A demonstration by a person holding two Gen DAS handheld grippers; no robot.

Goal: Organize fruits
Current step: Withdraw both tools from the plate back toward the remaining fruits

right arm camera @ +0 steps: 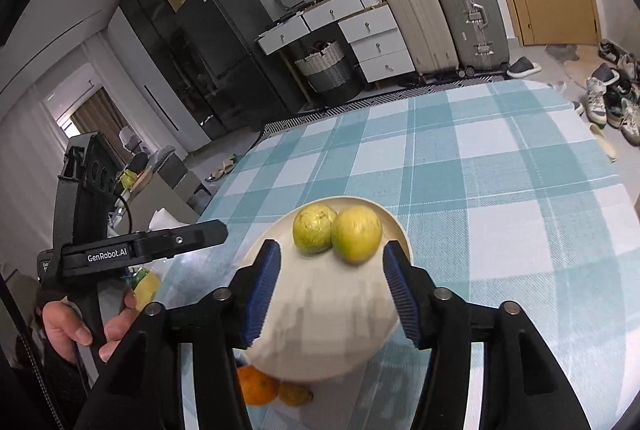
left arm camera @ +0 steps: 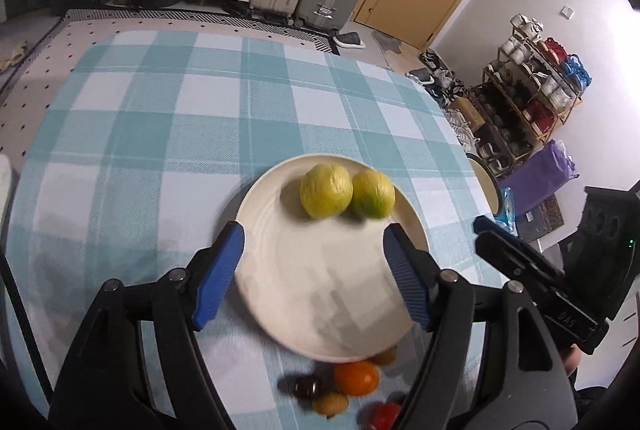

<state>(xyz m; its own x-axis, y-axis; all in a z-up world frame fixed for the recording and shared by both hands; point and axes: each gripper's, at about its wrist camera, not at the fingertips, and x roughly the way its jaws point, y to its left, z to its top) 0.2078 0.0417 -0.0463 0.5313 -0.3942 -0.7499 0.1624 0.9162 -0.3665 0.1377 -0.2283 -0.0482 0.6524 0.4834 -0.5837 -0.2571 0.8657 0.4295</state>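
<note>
Two yellow-green round fruits point(left arm camera: 326, 196) point(left arm camera: 373, 194) lie side by side, touching, at the far side of a cream plate point(left arm camera: 304, 294) on the checked tablecloth. My left gripper point(left arm camera: 314, 236) hangs open above the plate's near half, nothing between its blue pads. The same fruits point(right arm camera: 314, 232) point(right arm camera: 357, 233) and plate point(right arm camera: 320, 342) show in the right wrist view, where my right gripper point(right arm camera: 330, 254) also stands open and empty just short of them. An orange point(left arm camera: 356, 377), a dark fruit point(left arm camera: 307, 387), a small yellow one point(left arm camera: 330, 403) and a red one point(left arm camera: 386, 415) lie on the cloth near the plate.
The teal and white checked cloth point(left arm camera: 160, 134) covers the table, which ends at right point(left arm camera: 460, 134). The right gripper's body point(left arm camera: 536, 278) shows beside the plate. A hand point(right arm camera: 76, 326) holds the left gripper's handle. Suitcases, drawers and a shoe rack stand beyond.
</note>
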